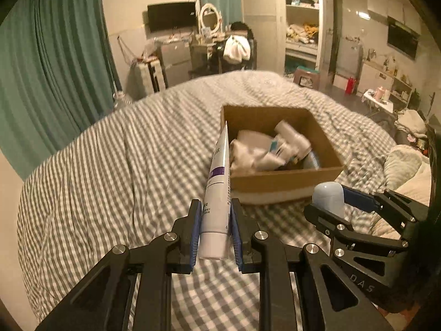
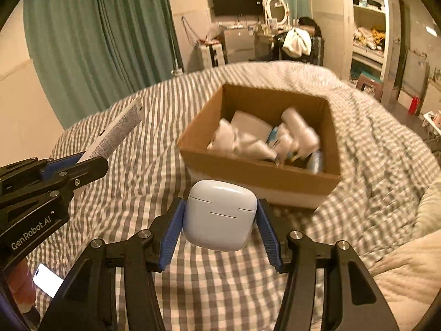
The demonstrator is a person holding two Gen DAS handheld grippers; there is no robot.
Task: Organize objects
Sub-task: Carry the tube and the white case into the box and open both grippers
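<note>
Checked bedspread (image 1: 110,165) foreground; teal curtains (image 1: 55,69) left; wall-mounted TV (image 1: 171,16); open shelving (image 1: 301,27) right; warm dim light.

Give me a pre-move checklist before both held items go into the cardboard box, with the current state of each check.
1. Left hand-held gripper clamps the tube: ok, both pads press its lower body.
2. Right hand-held gripper clamps the earbud case: ok, pads on both sides.
3. Cardboard box open on top: ok, no flaps over the opening.
4. Room in the box: cannot tell, white bottles and packets already cover much of the floor and are blurred.
5. Box sits steady on the checked bedding: cannot tell, the bedding is soft and rumpled.
6. The two hand-held grippers apart from each other: ok, a gap shows in both views.
</note>
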